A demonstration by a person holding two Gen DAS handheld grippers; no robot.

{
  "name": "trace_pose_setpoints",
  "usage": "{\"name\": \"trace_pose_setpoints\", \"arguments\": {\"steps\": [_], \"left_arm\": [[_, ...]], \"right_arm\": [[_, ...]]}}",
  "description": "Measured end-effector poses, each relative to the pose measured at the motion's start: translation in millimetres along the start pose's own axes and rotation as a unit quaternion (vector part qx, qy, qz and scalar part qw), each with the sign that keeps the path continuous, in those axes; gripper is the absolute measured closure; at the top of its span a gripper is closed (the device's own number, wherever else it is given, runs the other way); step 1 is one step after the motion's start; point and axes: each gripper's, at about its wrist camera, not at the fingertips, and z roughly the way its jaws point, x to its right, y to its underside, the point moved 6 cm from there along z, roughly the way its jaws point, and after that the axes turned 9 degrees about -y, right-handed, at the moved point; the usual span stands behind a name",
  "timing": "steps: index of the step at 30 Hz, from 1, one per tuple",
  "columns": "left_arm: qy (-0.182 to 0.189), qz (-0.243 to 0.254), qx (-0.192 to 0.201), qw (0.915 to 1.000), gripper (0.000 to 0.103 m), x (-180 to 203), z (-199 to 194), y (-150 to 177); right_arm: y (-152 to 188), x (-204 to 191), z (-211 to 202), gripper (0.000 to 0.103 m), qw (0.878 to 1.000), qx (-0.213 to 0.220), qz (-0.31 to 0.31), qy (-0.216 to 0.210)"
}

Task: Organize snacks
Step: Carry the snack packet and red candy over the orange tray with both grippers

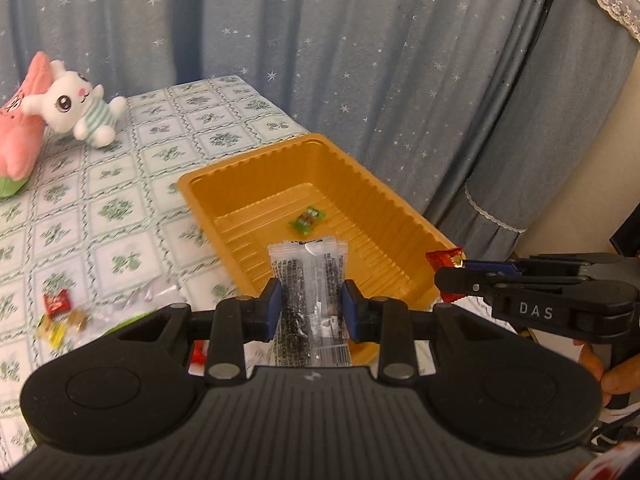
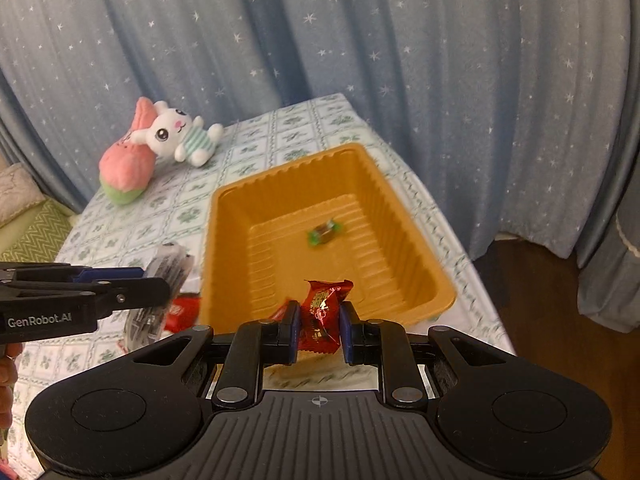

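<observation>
My left gripper (image 1: pixel 311 300) is shut on a clear packet of dark snack (image 1: pixel 307 280), held above the near end of the orange tray (image 1: pixel 384 196). My right gripper (image 2: pixel 319 322) is shut on a red wrapped candy (image 2: pixel 325 304), over the near rim of the same orange tray (image 2: pixel 224 248). A green wrapped candy (image 1: pixel 307 219) lies on the tray floor, also seen as the green candy (image 2: pixel 325 233) in the right wrist view. From the left wrist view the right gripper (image 1: pixel 450 276) comes in from the right with the red candy (image 1: pixel 445 258). From the right wrist view the left gripper (image 2: pixel 160 288) holds the packet (image 2: pixel 168 272) left of the tray.
Several loose candies (image 1: pixel 60 314) lie on the patterned tablecloth (image 1: pixel 120 184) left of the tray. A white bunny plush (image 1: pixel 78 106) and a pink plush (image 1: pixel 20 128) sit at the far left. Blue star curtains hang behind. The table's right edge drops to a dark floor (image 2: pixel 540 300).
</observation>
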Motion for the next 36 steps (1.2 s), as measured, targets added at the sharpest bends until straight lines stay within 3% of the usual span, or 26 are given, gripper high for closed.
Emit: {"name": "trace_pose_setpoints", "arguments": {"steps": [18,27,28,29,36], "left_arm": [[-0.063,-0.001,-0.04,0.9972,0.073,19,84,-23],[-0.077,0.002,-0.054,0.9956,0.073,25,102,-24],[-0.077,0.003,-0.054,0.9955,0.076,25,103,-24],[-0.075,0.004,-0.054,0.9957,0.086,26,104,-25],[-0.07,-0.008,-0.06,0.9957,0.085,25,102,-24]], "right_arm": [[-30,44,23,0.082,1.0,-0.015,-0.015,-0.018],[-35,53,24,0.082,1.0,-0.017,-0.015,-0.021],[-35,54,24,0.082,1.0,-0.017,-0.015,-0.021],[-35,54,24,0.082,1.0,-0.017,-0.014,-0.022],[-36,56,24,0.082,0.999,-0.016,-0.014,-0.025]]}}
